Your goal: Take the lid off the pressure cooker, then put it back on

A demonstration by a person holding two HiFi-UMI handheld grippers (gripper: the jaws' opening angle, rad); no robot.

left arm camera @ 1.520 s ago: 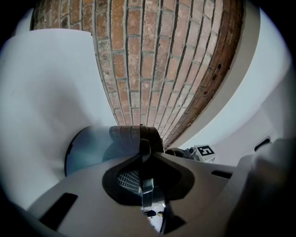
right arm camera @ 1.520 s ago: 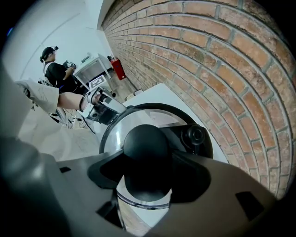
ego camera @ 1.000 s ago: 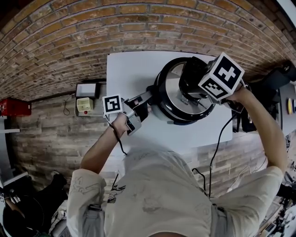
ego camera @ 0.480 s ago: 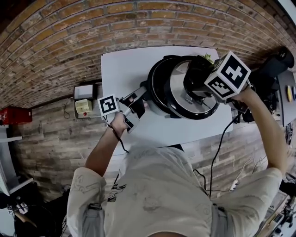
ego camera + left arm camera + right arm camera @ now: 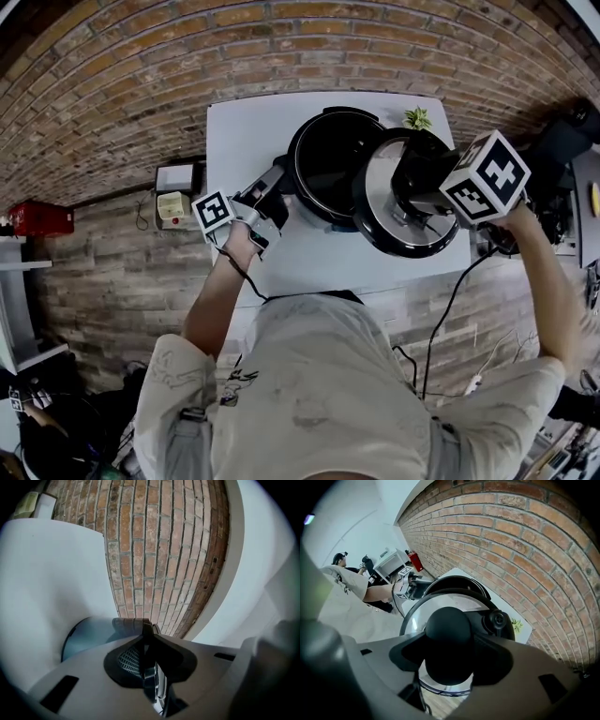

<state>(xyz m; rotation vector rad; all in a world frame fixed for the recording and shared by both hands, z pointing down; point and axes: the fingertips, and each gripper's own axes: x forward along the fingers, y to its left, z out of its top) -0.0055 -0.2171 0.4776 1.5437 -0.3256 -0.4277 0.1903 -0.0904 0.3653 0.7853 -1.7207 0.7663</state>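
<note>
The black pressure cooker pot (image 5: 328,159) stands uncovered on the white table (image 5: 248,131). Its lid (image 5: 377,202), silver with a dark rim, hangs tilted over the pot's right side and the table. My right gripper (image 5: 411,199) is shut on the lid's black knob (image 5: 449,641) from above, and the pot's rim (image 5: 461,582) shows behind the lid. At the pot's left, my left gripper (image 5: 272,192) is level and shut on the cooker's side handle (image 5: 145,634).
A small green plant (image 5: 417,118) sits at the table's far right corner, close behind the lid. A white box (image 5: 175,178) and a pale block (image 5: 171,208) lie on the floor to the left. A brick wall runs behind the table.
The right gripper has carried the lid off the pot to the right, exposing the dark inside. The left gripper has kept its hold on the side handle.
</note>
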